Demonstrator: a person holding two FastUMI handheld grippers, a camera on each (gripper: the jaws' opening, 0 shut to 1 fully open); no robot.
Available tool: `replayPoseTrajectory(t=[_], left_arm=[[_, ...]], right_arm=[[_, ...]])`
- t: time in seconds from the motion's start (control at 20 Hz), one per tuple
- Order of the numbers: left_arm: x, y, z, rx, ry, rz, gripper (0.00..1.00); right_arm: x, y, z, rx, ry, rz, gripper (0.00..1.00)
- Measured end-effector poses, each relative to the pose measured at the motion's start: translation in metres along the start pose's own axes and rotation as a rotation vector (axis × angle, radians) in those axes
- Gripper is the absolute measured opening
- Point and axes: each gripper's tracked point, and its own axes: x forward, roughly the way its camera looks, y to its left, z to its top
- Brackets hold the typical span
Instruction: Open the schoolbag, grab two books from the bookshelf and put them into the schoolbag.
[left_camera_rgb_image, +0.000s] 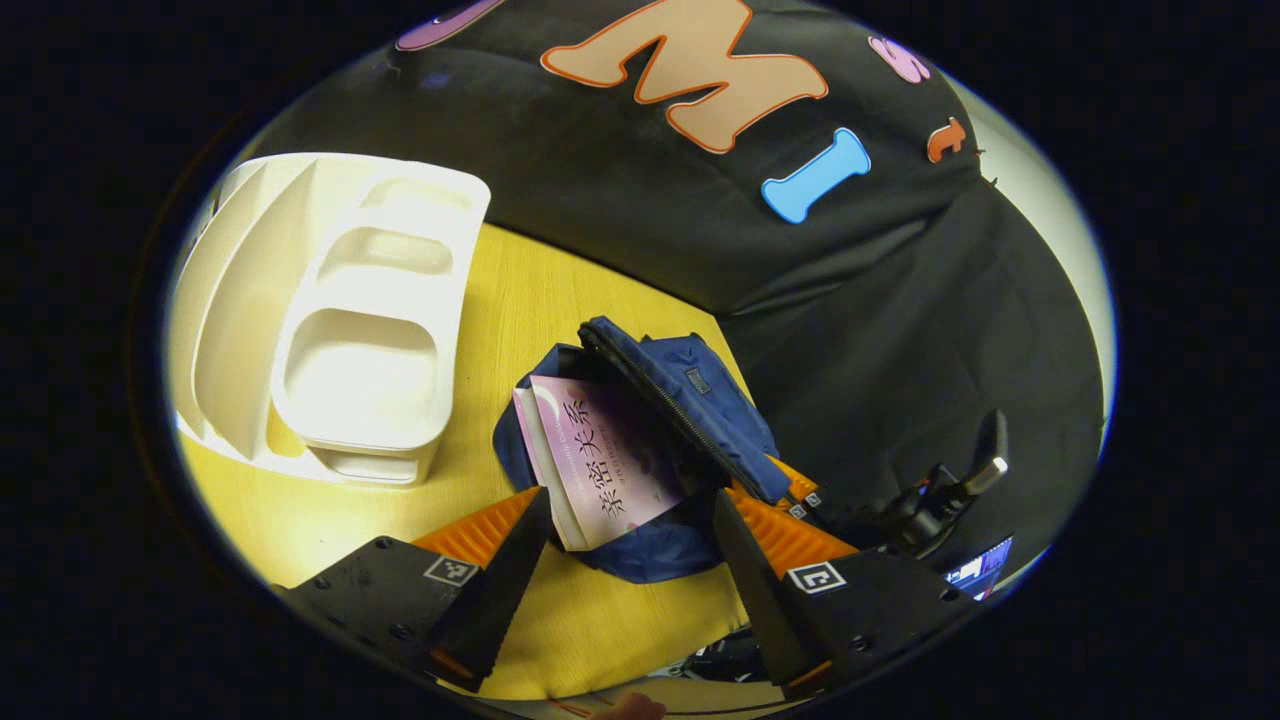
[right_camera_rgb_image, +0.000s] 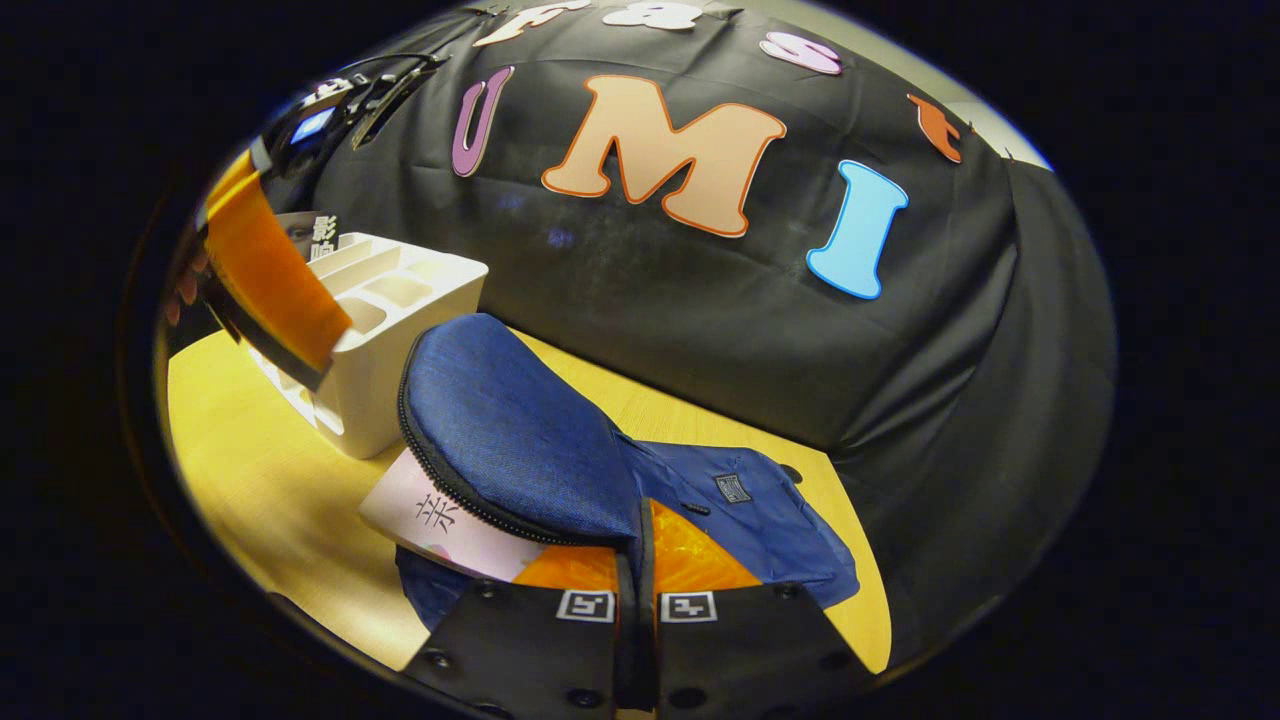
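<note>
Two fingers of the left gripper (left_camera_rgb_image: 630, 560) fill the six o'clock edge of the left gripper view, spread wide with nothing between them. Just past their tips, toward twelve o'clock, lies the blue schoolbag (left_camera_rgb_image: 690, 400) on the yellow wooden table (left_camera_rgb_image: 330, 520), its zipped flap lifted. A pink-covered book (left_camera_rgb_image: 610, 465) sits in the open mouth of the bag, its page edges turned toward nine o'clock. At ten o'clock from the bag stands the white plastic bookshelf (left_camera_rgb_image: 350, 330), its compartments seen from above. At four o'clock, beside the bag's lifted flap, the right gripper (left_camera_rgb_image: 800, 495) shows against the flap's edge, with its dark body trailing off toward the black cloth wall (left_camera_rgb_image: 880, 330).

In the right gripper view, the right gripper (right_camera_rgb_image: 636, 560) sits at six o'clock with its fingers pressed together on the edge of the schoolbag's flap (right_camera_rgb_image: 520, 430), which stands raised toward eleven o'clock. The pink book (right_camera_rgb_image: 440, 520) pokes out beneath the flap at eight o'clock. The rest of the schoolbag (right_camera_rgb_image: 740, 510) lies flat toward three o'clock. The bookshelf (right_camera_rgb_image: 390, 330) stands at ten o'clock behind the flap, and another book (right_camera_rgb_image: 312, 232) rises at its far side. The left gripper (right_camera_rgb_image: 270, 270) hangs at ten o'clock just beside the bookshelf, a hand (right_camera_rgb_image: 185, 285) partly visible behind it.
</note>
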Motion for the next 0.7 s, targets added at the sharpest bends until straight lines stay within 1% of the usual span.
replayPoseTrajectory(t=[0.15, 0.25, 0.4, 0.45, 0.5, 0.7], left_arm=[[-0.040, 0.008, 0.024, 0.003, -0.023, 0.021, 0.96], [-0.066, 0.019, 0.040, 0.020, -0.041, 0.054, 0.96], [-0.104, 0.046, 0.062, 0.059, -0.066, 0.145, 0.95], [-0.130, 0.069, 0.077, 0.081, -0.085, 0.216, 0.95], [-0.148, 0.082, 0.089, 0.079, -0.102, 0.256, 0.95], [-0.192, 0.124, 0.127, 0.041, -0.149, 0.342, 0.96]], right_arm=[[0.000, -0.001, 0.001, 0.002, 0.001, -0.002, 0.05], [-0.001, -0.002, 0.000, -0.002, 0.004, -0.003, 0.05], [-0.001, -0.002, 0.000, -0.008, 0.008, -0.008, 0.05], [-0.001, -0.002, -0.001, -0.006, 0.012, -0.013, 0.03], [-0.002, -0.002, 0.000, -0.004, 0.014, -0.016, 0.03], [0.000, -0.001, -0.002, -0.004, 0.025, -0.029, 0.05]])
